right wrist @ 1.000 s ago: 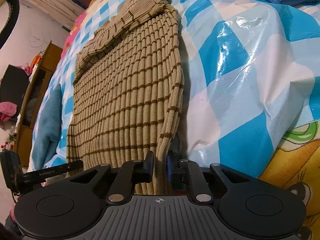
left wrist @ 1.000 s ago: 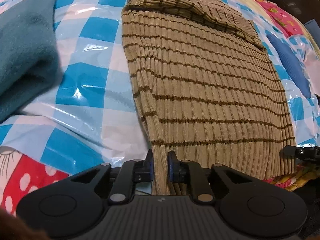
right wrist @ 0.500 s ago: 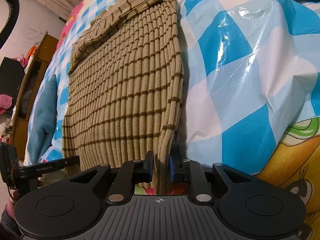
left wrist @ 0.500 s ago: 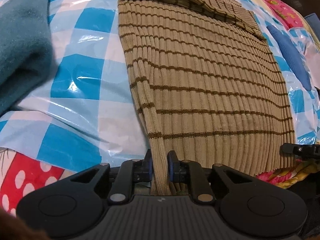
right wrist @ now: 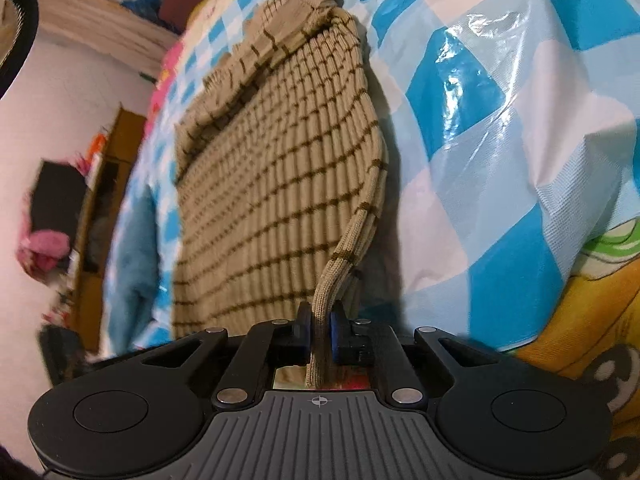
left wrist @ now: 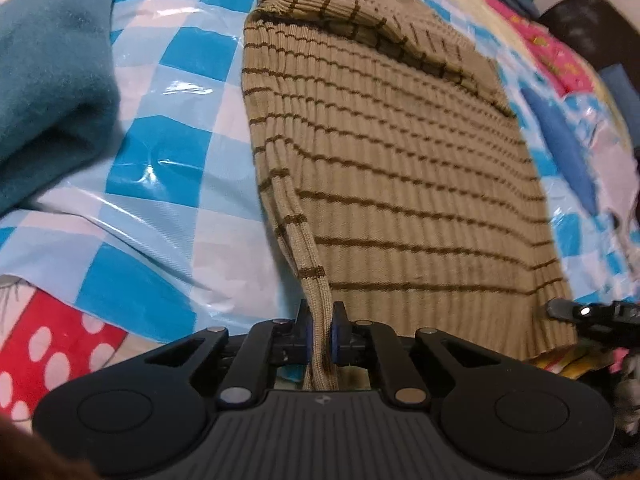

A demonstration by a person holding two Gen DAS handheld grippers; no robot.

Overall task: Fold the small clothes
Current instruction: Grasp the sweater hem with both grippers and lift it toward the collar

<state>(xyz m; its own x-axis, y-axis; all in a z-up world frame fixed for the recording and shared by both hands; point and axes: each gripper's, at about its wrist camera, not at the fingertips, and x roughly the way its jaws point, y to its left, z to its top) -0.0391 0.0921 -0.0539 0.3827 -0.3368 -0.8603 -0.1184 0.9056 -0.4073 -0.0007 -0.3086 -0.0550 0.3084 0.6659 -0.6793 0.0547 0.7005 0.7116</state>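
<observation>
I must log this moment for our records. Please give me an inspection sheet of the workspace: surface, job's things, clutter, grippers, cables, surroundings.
Surface: blue-and-white checked plastic sheet, glossy and wrinkled.
Job's things: tan striped sweater, its near hem lifted at both corners, the far part lying on the sheet.
Clutter: teal cloth to the left; blue cloth to the right.
Grippers: left gripper shut on one hem corner; right gripper shut on the other.
Cables: nothing seen.
Surroundings: wooden shelf and white wall, blurred.
</observation>
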